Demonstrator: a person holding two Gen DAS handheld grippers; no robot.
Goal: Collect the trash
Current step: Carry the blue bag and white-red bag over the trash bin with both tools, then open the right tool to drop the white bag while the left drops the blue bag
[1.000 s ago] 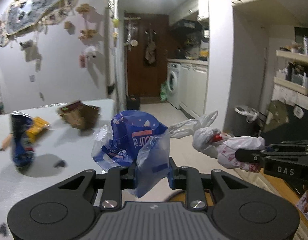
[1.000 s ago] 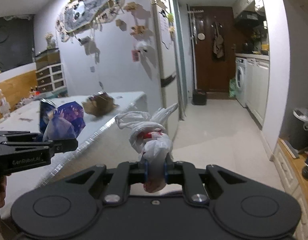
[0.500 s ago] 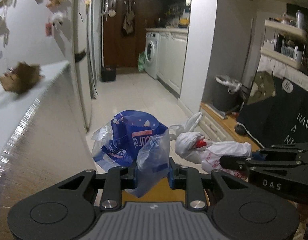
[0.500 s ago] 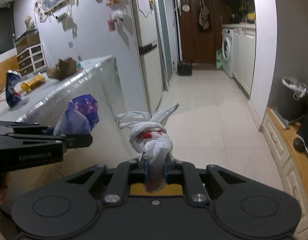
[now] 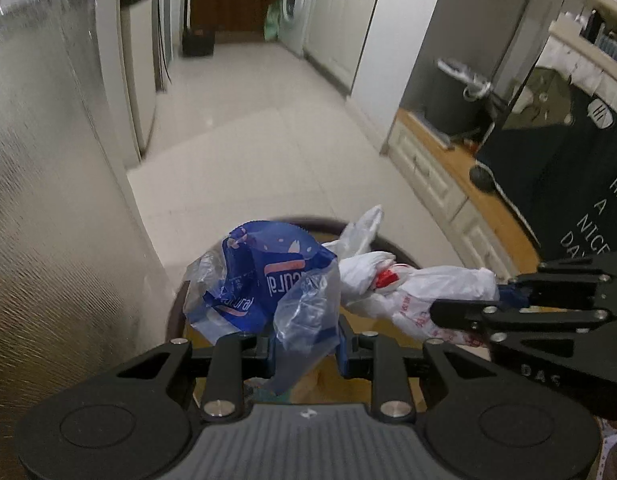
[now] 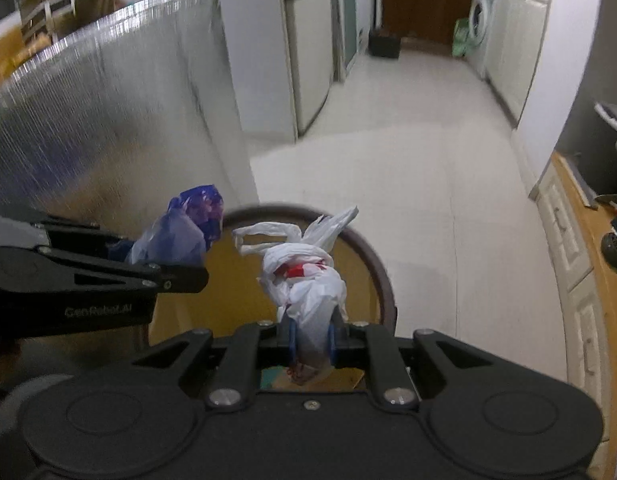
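Plastic bags clamped above round bin.

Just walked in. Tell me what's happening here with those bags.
A person is collecting trash with a gripper in each hand. The left gripper is shut on a blue and clear plastic wrapper, and the right gripper is shut on a knotted white plastic bag. Both are held over a round bin with a yellow inside, on the floor beside a silver counter. Nothing has been dropped yet.
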